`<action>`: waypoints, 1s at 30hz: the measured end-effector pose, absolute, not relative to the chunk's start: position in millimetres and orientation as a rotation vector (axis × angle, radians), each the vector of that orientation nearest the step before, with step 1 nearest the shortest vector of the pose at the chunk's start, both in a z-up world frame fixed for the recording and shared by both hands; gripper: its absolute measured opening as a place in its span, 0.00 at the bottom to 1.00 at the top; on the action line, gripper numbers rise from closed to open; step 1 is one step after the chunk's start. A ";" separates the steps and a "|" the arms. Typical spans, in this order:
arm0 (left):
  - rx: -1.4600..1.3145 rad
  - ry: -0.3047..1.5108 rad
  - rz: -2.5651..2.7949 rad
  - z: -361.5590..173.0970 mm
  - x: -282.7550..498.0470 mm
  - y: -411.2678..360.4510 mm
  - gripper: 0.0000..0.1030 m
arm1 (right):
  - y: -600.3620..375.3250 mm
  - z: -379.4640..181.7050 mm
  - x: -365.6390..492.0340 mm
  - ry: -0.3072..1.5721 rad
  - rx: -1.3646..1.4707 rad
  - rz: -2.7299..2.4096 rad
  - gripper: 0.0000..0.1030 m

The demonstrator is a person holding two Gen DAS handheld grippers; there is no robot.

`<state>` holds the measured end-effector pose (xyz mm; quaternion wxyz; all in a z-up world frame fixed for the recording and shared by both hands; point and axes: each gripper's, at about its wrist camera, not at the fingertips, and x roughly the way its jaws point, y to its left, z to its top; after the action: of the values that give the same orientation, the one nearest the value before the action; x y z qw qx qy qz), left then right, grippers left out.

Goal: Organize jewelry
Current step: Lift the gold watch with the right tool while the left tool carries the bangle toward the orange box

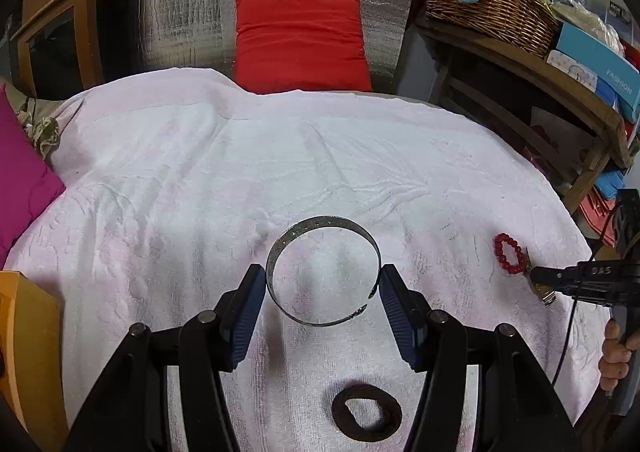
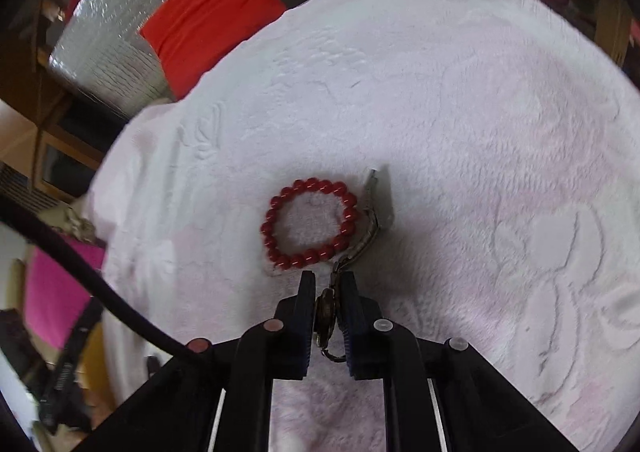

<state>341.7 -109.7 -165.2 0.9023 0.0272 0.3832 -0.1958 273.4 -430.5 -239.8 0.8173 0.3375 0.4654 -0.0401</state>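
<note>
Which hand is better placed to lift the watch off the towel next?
Right: its claw is already clamped on the watch beside the red bead bracelet. The left claw grips the silver bangle.

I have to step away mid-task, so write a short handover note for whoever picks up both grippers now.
Left gripper: holds the open silver metal cuff bangle between its blue pads.
Right gripper: shut on a metal wristwatch, its band trailing beside the red bead bracelet.
Dark brown looped band: lies on the white towel, near the left gripper.
Done: nothing visibly sorted.
Left: place the bangle and watch, then the bracelet and band.
</note>
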 end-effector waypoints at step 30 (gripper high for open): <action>0.002 0.610 -0.265 -83.6 267.7 5.5 0.59 | -216.9 -140.9 261.1 0.647 0.594 0.514 0.13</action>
<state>267.7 5.5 -83.6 0.9452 0.0012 0.2994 -0.1300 261.1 -216.9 -140.9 0.8734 0.2843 0.3097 0.2459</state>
